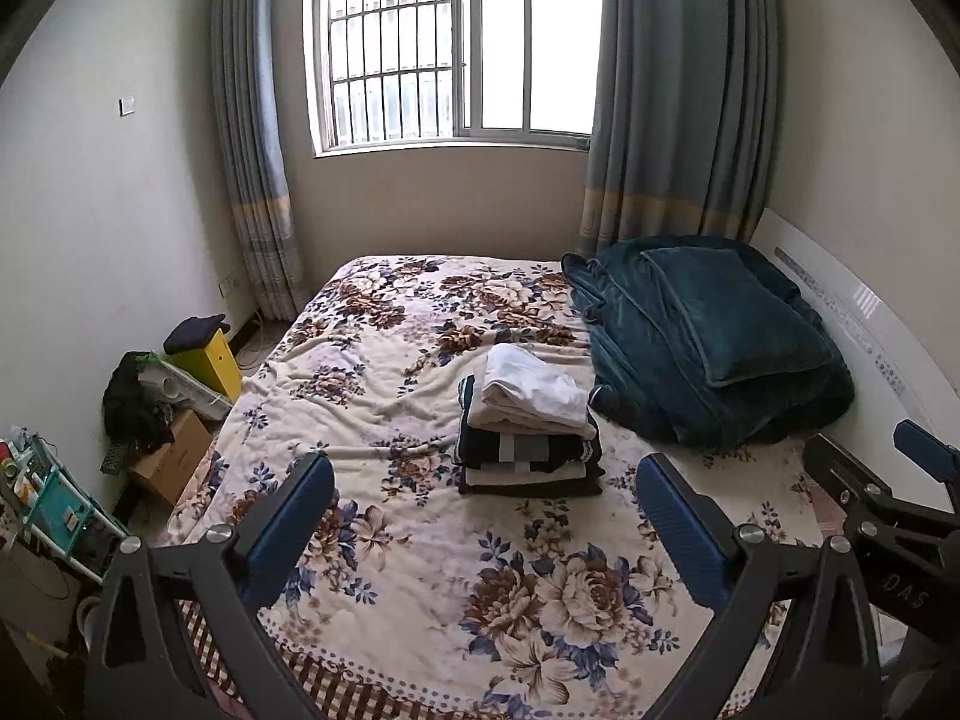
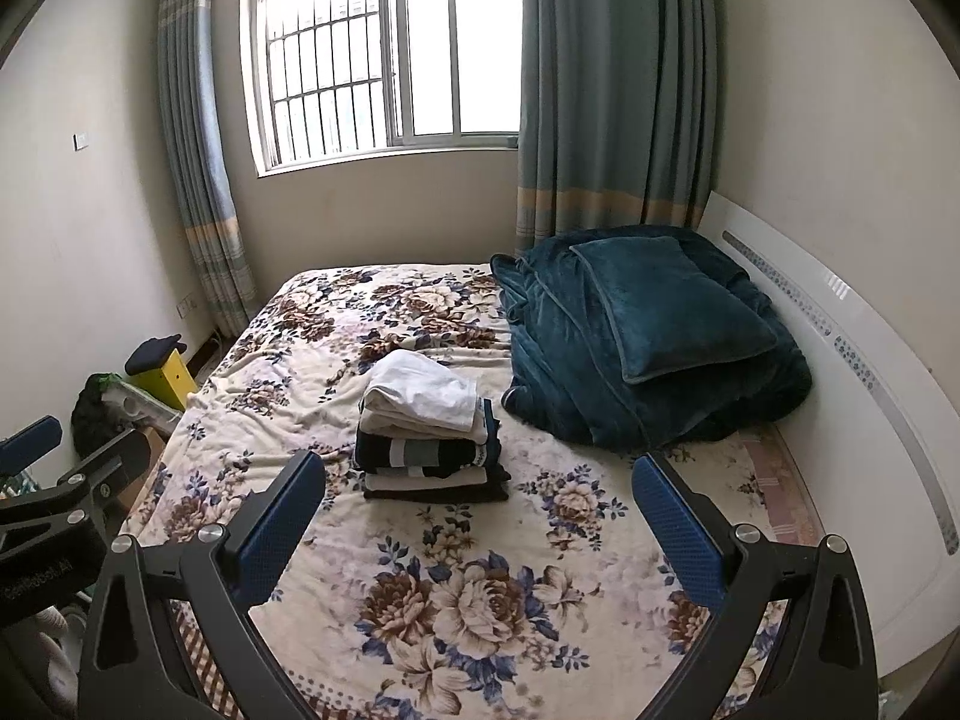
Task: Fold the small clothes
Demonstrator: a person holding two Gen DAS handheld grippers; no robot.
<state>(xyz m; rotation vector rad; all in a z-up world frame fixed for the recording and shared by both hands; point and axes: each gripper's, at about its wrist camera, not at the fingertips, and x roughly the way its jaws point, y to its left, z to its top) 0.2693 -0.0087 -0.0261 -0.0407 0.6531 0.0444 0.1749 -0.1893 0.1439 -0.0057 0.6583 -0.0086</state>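
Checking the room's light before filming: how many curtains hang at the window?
2: the left curtain hangs left of the window, the right curtain right of it, behind the teal blanket.

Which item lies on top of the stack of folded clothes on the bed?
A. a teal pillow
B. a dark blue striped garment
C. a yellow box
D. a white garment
D: the white garment is the topmost layer of the stack of folded clothes, above the dark striped piece.

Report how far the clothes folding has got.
Done: a stack of folded clothes sits on the floral bedspread, white piece on top. In hand: nothing; left gripper and right gripper are open and empty. Left: no loose small clothes visible on the bed.
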